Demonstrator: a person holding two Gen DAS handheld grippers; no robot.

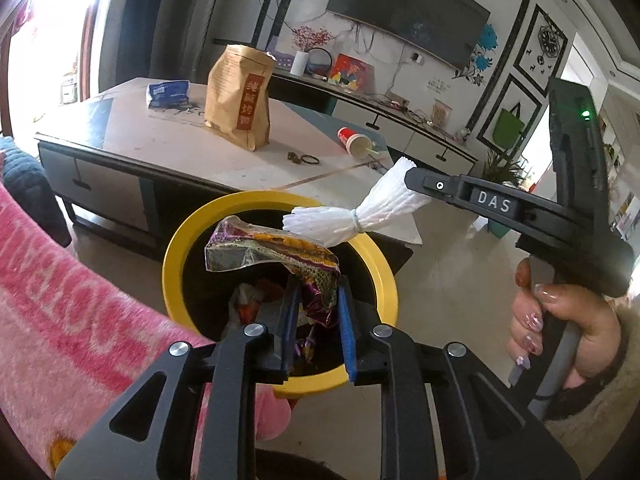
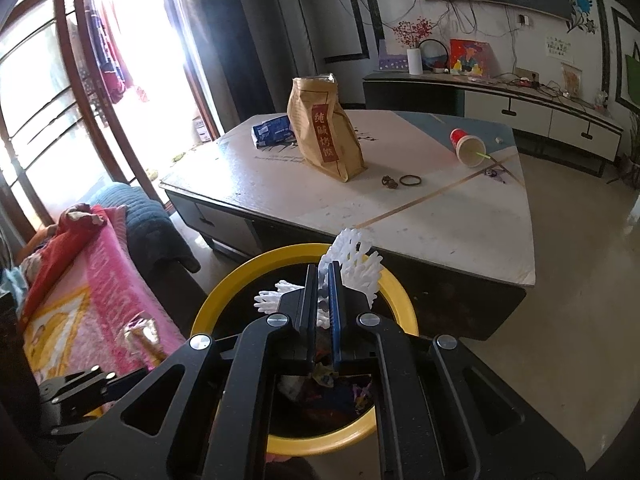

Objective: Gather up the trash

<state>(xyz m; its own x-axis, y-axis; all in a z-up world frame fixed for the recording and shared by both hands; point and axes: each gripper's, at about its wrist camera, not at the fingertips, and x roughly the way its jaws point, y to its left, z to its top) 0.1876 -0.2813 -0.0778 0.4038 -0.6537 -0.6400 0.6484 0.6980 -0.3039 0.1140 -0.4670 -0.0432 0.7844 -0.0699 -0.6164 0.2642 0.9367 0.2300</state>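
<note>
Trash sits in two grips above the yellow-rimmed bin (image 1: 176, 248), which stands on the floor just in front of the bench (image 2: 460, 232). Left tongs (image 1: 316, 296) hold a crumpled snack wrapper (image 1: 272, 252), purple and orange with a clear part; its lower end is pinched between the blue pads while the rest sticks up over the bin's mouth. Right tongs (image 2: 324, 280) are clenched on a white foam net sleeve (image 2: 356, 264), tied in the middle with a band, so that it fans out at both ends; in the left wrist view the same sleeve (image 1: 360, 212) hangs over the far rim of the bin, above the wrapper. A person's hand (image 1: 560, 320) with painted nails wraps the handle of the right tool. Inside the bin lie other scraps of coloured wrapping, too dark to tell apart. On the bench stand a tall brown paper bag (image 2: 324, 136) with a red label, upright, and just behind it a blue packet (image 2: 272, 130) lying flat. Near the bench's far right edge a red paper cup (image 2: 468, 146) lies on its side with a green straw in it. Between bag and cup lie a black hair tie (image 2: 411, 179) and a small dark object beside it. A pink blanket (image 2: 92, 280) covers the couch to the left of the bin.
</note>
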